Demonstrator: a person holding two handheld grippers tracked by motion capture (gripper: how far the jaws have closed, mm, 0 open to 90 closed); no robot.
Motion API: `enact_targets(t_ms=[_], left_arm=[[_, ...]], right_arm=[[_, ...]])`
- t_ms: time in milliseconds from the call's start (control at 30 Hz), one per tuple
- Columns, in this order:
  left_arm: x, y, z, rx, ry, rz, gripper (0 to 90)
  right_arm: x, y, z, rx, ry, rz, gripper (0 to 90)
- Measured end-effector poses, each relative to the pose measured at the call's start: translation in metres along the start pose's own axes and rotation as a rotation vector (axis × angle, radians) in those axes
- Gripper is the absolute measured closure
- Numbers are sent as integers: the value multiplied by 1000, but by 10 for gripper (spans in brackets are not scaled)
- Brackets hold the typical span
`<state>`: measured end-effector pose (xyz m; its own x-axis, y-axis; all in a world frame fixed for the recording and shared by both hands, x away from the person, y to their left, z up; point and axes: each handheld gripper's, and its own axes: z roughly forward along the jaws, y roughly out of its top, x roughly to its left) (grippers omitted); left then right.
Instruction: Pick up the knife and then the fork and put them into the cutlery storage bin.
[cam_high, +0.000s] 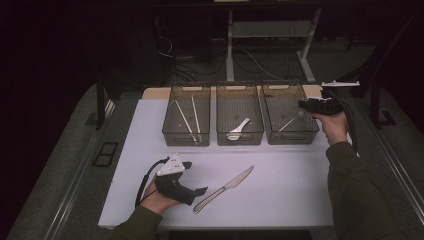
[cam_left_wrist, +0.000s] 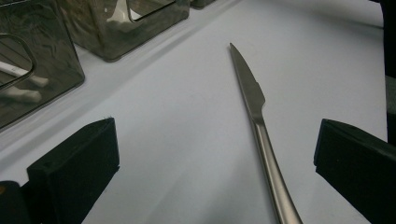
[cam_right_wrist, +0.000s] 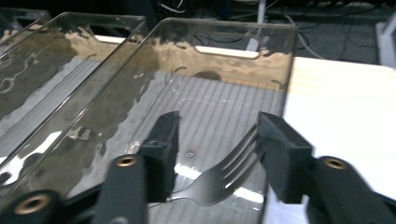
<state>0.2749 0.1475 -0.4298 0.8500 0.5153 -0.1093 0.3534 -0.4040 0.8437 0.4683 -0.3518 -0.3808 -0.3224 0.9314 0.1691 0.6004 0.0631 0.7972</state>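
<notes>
- Fork (cam_right_wrist: 219, 179) is right between my right gripper (cam_right_wrist: 217, 140) jaws, tines toward the right-hand pad; jaws part open, not pinching it.
- It lies in the clear bin (cam_right_wrist: 275, 60), the one farthest right on the table.
- Left gripper (cam_left_wrist: 215, 154) has its jaws spread wide with nothing in them.
- Knife (cam_left_wrist: 259, 126) lies flat on the white mat (cam_left_wrist: 177, 140) between those pads, closer to the right one, blade pointing away from me.
</notes>
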Motion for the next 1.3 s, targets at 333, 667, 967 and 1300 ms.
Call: enact_targets(t_ms=[333, 667, 967, 1300], left_arm=[[0, 0, 0, 2, 0, -1, 0], [-1, 0, 0, 5, -2, 3, 0], [-4, 0, 2, 20, -5, 15, 0], [-7, 2, 4, 35, -10, 13, 0]], right_arm=[[-3, 1, -11, -37, 5, -1, 402], [13, -8, -31, -77, 96, -22, 344], [45, -32, -64, -55, 155, -121, 285], [73, -75, -84, -26, 245, -155, 251]])
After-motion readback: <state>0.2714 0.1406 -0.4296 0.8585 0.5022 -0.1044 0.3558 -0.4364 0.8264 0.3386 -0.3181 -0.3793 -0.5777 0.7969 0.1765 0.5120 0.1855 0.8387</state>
